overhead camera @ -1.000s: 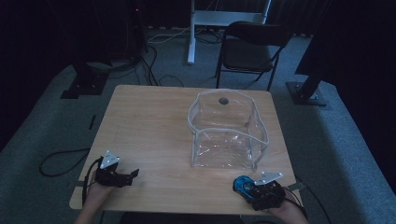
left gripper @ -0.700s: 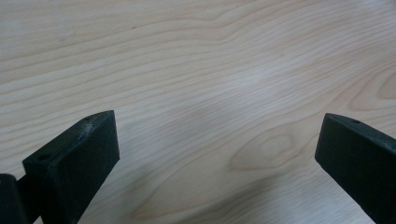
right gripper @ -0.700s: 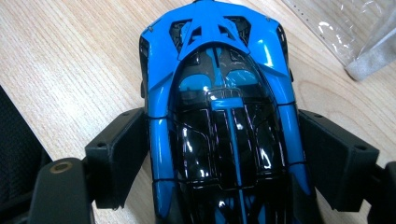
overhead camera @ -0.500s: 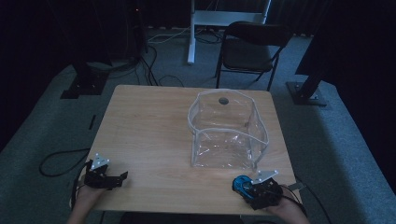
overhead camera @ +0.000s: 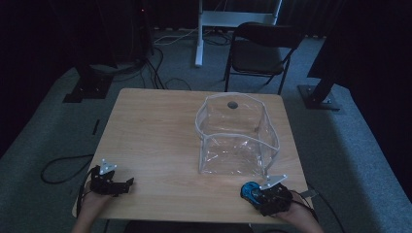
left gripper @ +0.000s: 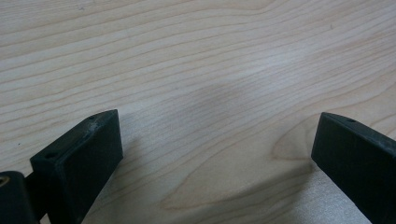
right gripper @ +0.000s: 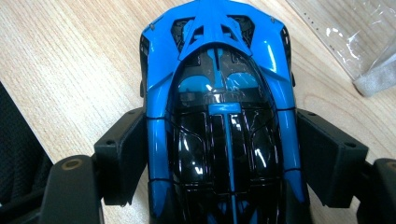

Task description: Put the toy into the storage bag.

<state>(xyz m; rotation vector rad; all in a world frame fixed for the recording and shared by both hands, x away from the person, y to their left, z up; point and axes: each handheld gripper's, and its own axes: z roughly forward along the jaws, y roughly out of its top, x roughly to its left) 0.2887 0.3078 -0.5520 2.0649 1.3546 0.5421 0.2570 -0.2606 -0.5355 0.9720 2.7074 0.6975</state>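
The left gripper [overhead camera: 127, 183] rests low at the near left corner, its jaws wide apart. The right gripper [overhead camera: 248, 190], at the near right corner, has just been closing its jaws; the pads seem to touch what is between them.

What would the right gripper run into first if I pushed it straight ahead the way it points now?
Probably the clear plastic bag. The right gripper, its jaws just closing onto the blue toy car, points up-table, and the bag's near corner lies just ahead, slightly to one side.
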